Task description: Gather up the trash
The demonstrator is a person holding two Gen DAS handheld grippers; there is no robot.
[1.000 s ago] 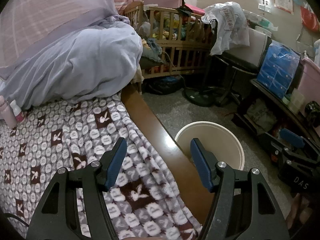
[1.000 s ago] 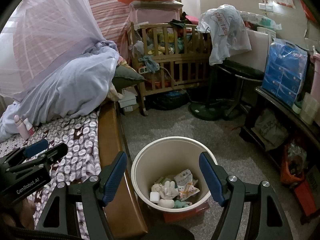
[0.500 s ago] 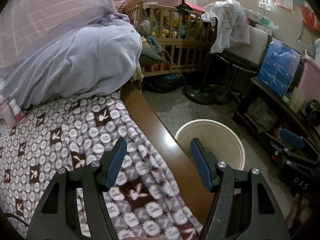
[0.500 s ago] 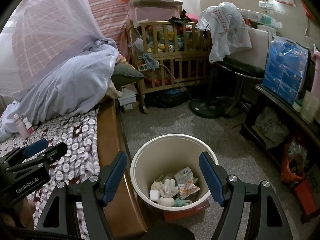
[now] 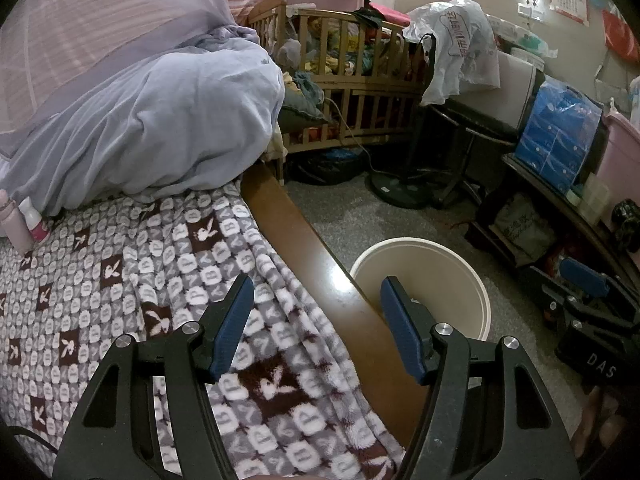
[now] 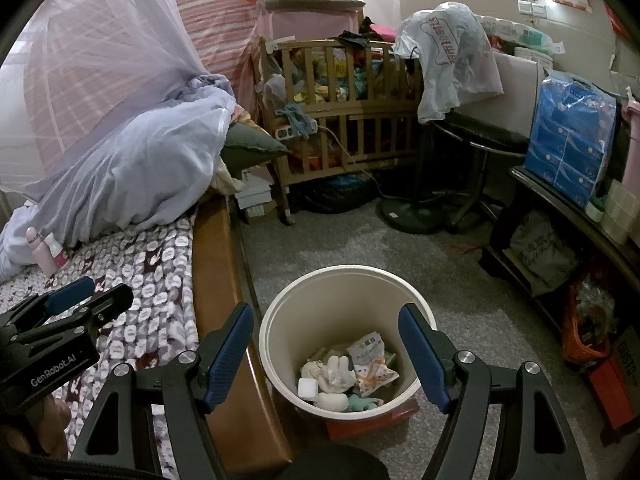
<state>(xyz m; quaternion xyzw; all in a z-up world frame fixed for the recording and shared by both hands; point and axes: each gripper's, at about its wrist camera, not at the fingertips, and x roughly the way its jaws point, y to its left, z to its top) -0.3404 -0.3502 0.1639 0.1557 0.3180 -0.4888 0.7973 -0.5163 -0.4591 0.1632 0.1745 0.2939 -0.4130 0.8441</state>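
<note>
A cream trash bucket point(image 6: 280, 320) stands on the floor beside the bed and holds several pieces of trash point(image 6: 352, 372), such as wrappers, tissue and a white block. It also shows in the left wrist view point(image 5: 460, 268). My right gripper point(image 6: 326, 356) is open and empty, held above the bucket. My left gripper point(image 5: 316, 326) is open and empty above the patterned blanket point(image 5: 120, 280) and the wooden bed rail point(image 5: 288, 224). The left gripper also shows in the right wrist view point(image 6: 68, 300), and the right one in the left wrist view point(image 5: 588, 284).
Two small bottles point(image 5: 24, 224) stand on the bed by a heap of lilac netting point(image 5: 140, 128). A wooden crib point(image 6: 340, 92), a fan base point(image 6: 412, 208) and a dark shelf point(image 6: 560, 208) with blue packs point(image 6: 568, 132) ring the grey floor.
Both views have shifted slightly; the bucket sits a little lower in the right wrist view. Both grippers stay open and empty.
</note>
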